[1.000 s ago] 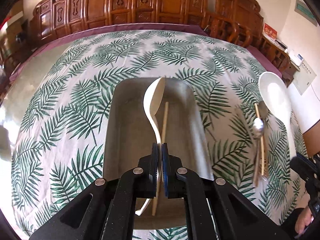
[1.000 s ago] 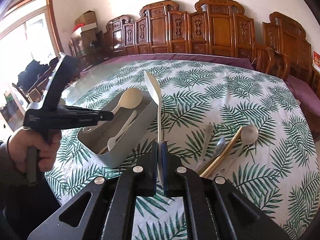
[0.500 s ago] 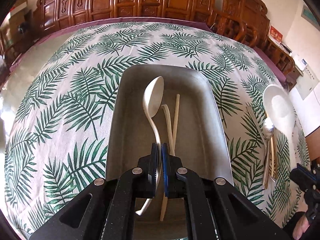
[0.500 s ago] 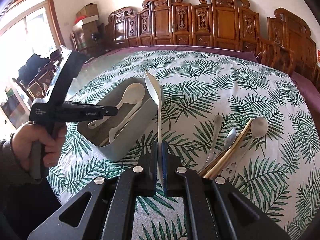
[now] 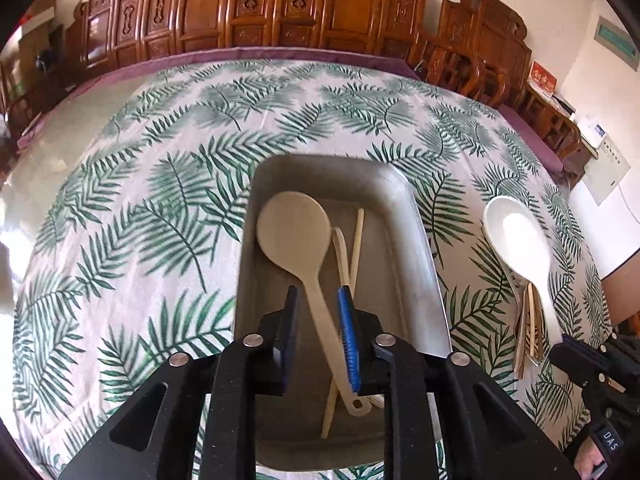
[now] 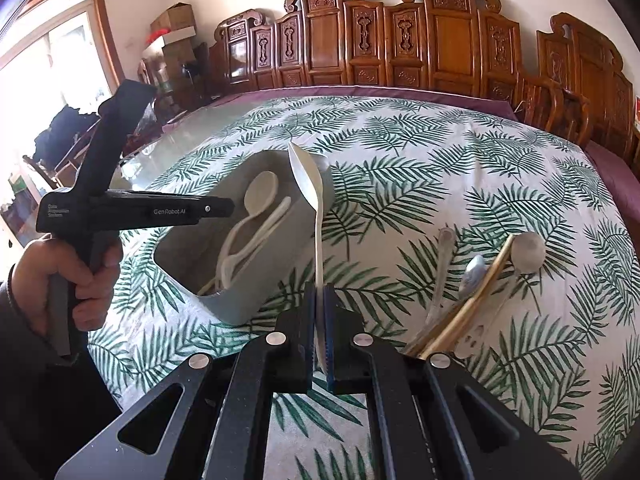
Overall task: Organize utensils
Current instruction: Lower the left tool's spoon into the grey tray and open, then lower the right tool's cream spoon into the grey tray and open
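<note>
A grey tray (image 5: pixel 416 240) sits on the leaf-print tablecloth. In it lie a beige rice spoon (image 5: pixel 294 236), a slim white spoon (image 5: pixel 341 252) and a chopstick (image 5: pixel 357 236). My left gripper (image 5: pixel 318 308) is open over the tray, its fingers either side of the beige spoon's handle. My right gripper (image 6: pixel 319 300) is shut on a white rice spoon (image 6: pixel 308 178), held upright beside the tray (image 6: pixel 236 308). The white spoon also shows in the left wrist view (image 5: pixel 520 244).
Loose utensils lie on the cloth right of the tray: a metal spoon (image 6: pixel 472 274), a white spoon (image 6: pixel 442 256), a wooden ladle (image 6: pixel 524 252) and chopsticks (image 5: pixel 530 320). Carved wooden chairs (image 6: pixel 440 48) ring the table's far side.
My left gripper has opened and let go of the beige spoon, which now lies flat in the tray. My right gripper has carried the white spoon closer to the tray.
</note>
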Motion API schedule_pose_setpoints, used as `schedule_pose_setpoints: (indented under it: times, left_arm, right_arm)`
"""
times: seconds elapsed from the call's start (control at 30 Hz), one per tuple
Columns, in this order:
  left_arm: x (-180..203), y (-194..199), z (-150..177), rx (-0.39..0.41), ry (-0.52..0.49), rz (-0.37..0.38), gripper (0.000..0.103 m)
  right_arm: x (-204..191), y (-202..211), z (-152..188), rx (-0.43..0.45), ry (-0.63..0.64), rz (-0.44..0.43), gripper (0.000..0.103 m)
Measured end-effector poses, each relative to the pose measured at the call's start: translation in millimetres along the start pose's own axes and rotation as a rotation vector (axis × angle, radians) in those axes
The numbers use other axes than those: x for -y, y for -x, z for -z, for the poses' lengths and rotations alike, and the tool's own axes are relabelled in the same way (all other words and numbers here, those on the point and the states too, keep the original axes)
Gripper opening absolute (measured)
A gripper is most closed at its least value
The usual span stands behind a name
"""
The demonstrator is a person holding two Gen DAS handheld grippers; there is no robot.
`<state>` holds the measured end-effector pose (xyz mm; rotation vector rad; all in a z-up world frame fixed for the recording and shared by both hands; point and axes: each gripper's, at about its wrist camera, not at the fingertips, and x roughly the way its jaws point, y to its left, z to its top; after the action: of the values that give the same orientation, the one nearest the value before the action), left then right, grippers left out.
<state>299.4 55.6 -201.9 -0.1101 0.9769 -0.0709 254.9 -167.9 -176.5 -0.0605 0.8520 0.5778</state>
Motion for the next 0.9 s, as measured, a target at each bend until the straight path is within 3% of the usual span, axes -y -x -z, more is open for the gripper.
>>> schedule_pose_setpoints:
  times: [0.27,0.5,0.57,0.63,0.9]
  left_arm:
    - [-17.1,26.1,-8.2,0.08,-0.014,-0.026,0.04]
    - [-43.4,44.3,-16.6,0.133,0.015,-0.024,0.073]
    - [-50.1,48.9,-18.5,0.148,0.022,-0.023,0.076]
    - [-54.5,52.9,-19.7,0.159,0.028,-0.026,0.087]
    - [-61.7,64.8,-21.3,0.193,0.024,-0.05,0.092]
  right_arm:
    - [-20.4,-15.5,-20.7,-0.002,-0.009,-0.036,0.005]
    - [-31.0,-35.8,-35.8,-0.022,-0.082,-0.094,0.005]
    - [-34.4,-42.7,-39.7,-0.029,-0.103,-0.103,0.005]
    - [-37.1,-49.7,-43.0,-0.036,-0.12,-0.109,0.005]
    - [-46.0,-85.1,-46.6,-0.078,-0.19,-0.104,0.005]
